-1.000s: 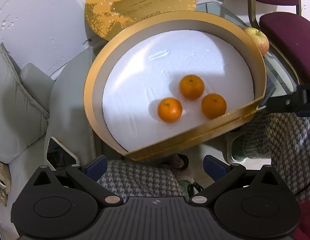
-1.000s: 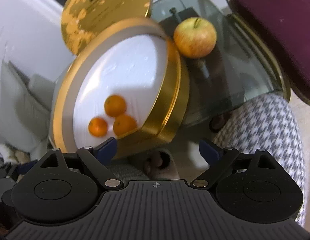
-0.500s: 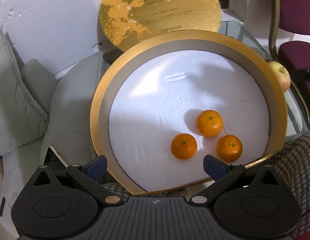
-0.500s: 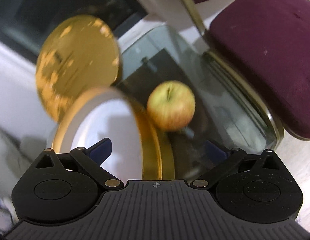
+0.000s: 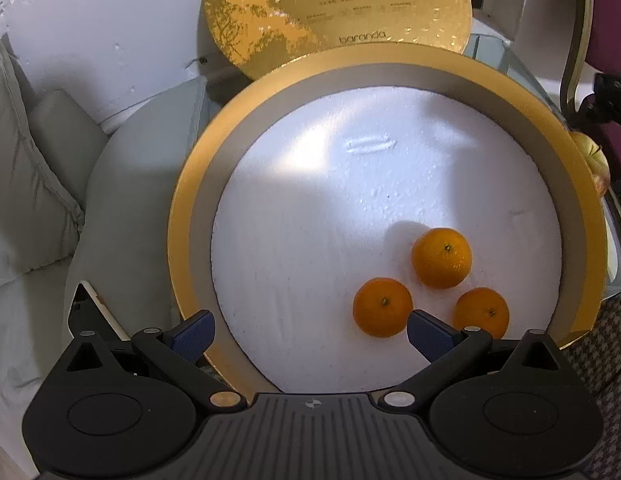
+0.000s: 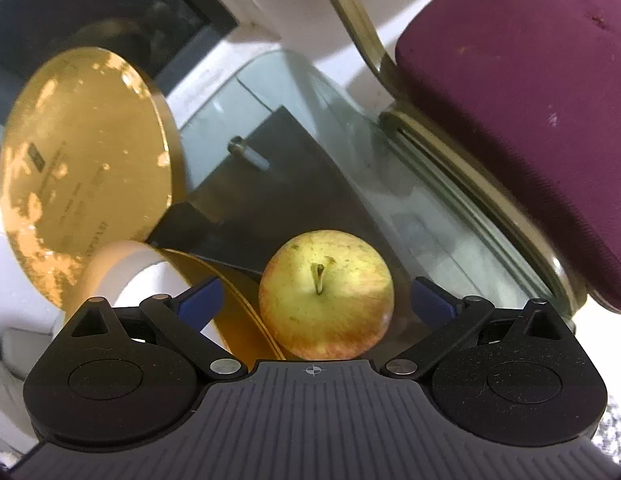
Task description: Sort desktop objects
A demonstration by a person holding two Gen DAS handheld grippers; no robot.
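A round gold box (image 5: 190, 208) with a white foam floor fills the left wrist view; three oranges (image 5: 440, 258) lie in its near right part. My left gripper (image 5: 308, 330) hangs open over the box's near rim, empty. A yellow-red apple (image 6: 325, 294) rests on the glass table (image 6: 410, 208) just right of the box (image 6: 238, 312). My right gripper (image 6: 316, 300) is open, its blue pads either side of the apple and apart from it. A sliver of the apple (image 5: 596, 168) peeks past the box's right rim.
The gold lid (image 5: 334, 16) stands upright behind the box, seen also as the lid (image 6: 82, 160) at left. Maroon chairs (image 6: 522, 112) crowd the table's right edge. Grey cushions (image 5: 38, 168) lie left. A houndstooth-clad leg (image 5: 606, 344) is near right.
The right gripper has swung right and closed in on the apple, now between its fingers. The left gripper has moved in over the box, so the oranges sit nearer its right finger.
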